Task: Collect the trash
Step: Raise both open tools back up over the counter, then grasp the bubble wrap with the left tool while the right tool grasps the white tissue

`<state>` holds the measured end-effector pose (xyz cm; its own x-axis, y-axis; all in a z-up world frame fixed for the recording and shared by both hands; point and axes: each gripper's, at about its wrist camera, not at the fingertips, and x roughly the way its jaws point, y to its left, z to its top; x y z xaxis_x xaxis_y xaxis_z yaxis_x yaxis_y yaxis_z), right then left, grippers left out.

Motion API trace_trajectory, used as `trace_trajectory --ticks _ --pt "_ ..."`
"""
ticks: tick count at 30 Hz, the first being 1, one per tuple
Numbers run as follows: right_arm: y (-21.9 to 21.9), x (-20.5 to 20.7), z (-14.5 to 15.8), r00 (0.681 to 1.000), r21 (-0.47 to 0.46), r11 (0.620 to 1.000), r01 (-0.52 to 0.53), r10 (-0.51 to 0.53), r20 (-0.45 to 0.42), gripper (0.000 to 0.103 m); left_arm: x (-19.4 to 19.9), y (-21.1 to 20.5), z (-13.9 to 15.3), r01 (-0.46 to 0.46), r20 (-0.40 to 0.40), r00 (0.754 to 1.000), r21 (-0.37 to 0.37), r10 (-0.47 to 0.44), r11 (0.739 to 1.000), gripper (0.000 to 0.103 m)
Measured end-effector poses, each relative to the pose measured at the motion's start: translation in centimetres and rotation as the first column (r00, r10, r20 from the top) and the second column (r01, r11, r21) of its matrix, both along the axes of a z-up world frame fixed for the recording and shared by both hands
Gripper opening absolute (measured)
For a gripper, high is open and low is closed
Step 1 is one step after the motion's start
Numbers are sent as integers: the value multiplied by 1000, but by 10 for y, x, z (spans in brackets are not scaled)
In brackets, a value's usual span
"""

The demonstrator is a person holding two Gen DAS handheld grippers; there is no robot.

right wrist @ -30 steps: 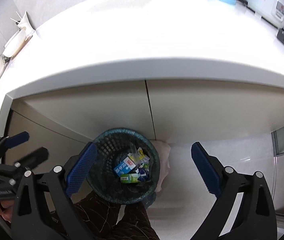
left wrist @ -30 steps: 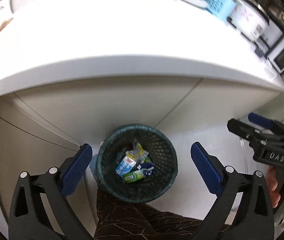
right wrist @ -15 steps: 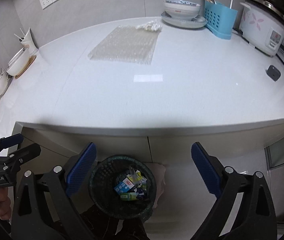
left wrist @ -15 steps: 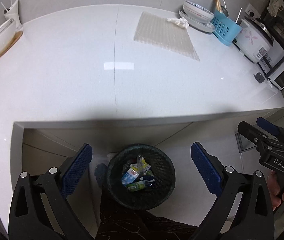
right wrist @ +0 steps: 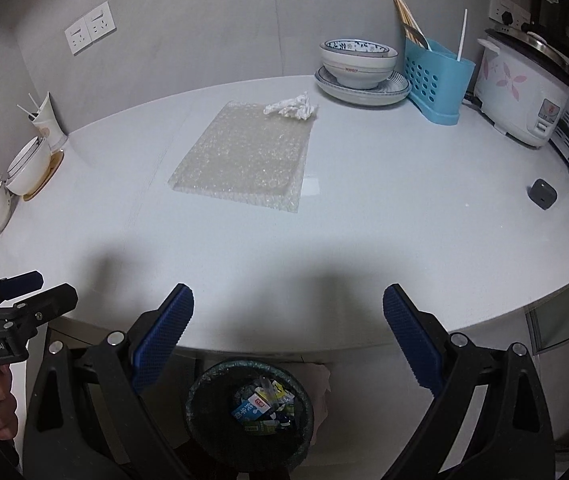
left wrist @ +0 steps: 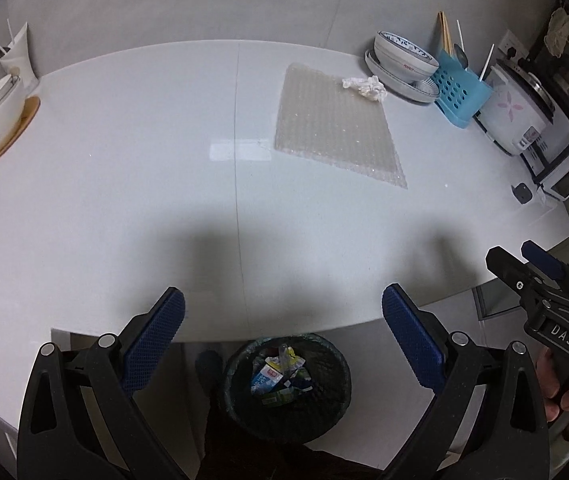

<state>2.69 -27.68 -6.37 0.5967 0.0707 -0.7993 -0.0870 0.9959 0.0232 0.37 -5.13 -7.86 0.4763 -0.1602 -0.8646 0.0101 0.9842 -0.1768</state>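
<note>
Nearest: L gripper (left wrist: 282,322) w/ jaws spread wide, nothing btwn the blue pads (left wrist: 152,342). R gripper (right wrist: 288,326) likewise gaping, empty. Both held above the front edge of the white counter (left wrist: 124,184), pointing down and fwd.

Below and btwn the jaws of each, on the floor under the counter lip: dark mesh trash bin (left wrist: 324,408), w/ a blue-white carton (left wrist: 265,378) and green wrappers (left wrist: 280,398) inside. Bin sits well beneath both tools, no contact.

Further out on the counter: sheet of bubble wrap (right wrist: 244,156), lying flat, well apart from both grippers, roughly ahead of the R one and ahead-right of the L. At its far corner, a crumpled white tissue (right wrist: 293,107) resting on the wrap's edge.

Beyond that, by the wall: bowl on a plate (right wrist: 358,62), blue utensil caddy (right wrist: 436,80), rice cooker (right wrist: 524,96). Far left: white bowls (right wrist: 28,166) and a cup w/ sticks (right wrist: 47,122).
</note>
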Motion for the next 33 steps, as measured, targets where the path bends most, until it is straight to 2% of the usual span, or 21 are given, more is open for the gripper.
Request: trace_trajectory --ticks 7,17,27,33 --pt "10 38 15 1000 -10 1000 11 -10 27 92 34 5 9 13 2 1000 0 -13 1000 97" --pt "14 91 18 998 -27 999 45 -44 33 92 88 8 11 34 -23 999 23 -33 999 97" --pt "16 156 9 997 -54 996 76 -75 27 92 141 8 -2 57 -68 996 35 -54 998 97" --pt "15 196 -4 996 -66 994 84 -84 5 86 170 4 -19 74 -105 992 47 -69 996 97"
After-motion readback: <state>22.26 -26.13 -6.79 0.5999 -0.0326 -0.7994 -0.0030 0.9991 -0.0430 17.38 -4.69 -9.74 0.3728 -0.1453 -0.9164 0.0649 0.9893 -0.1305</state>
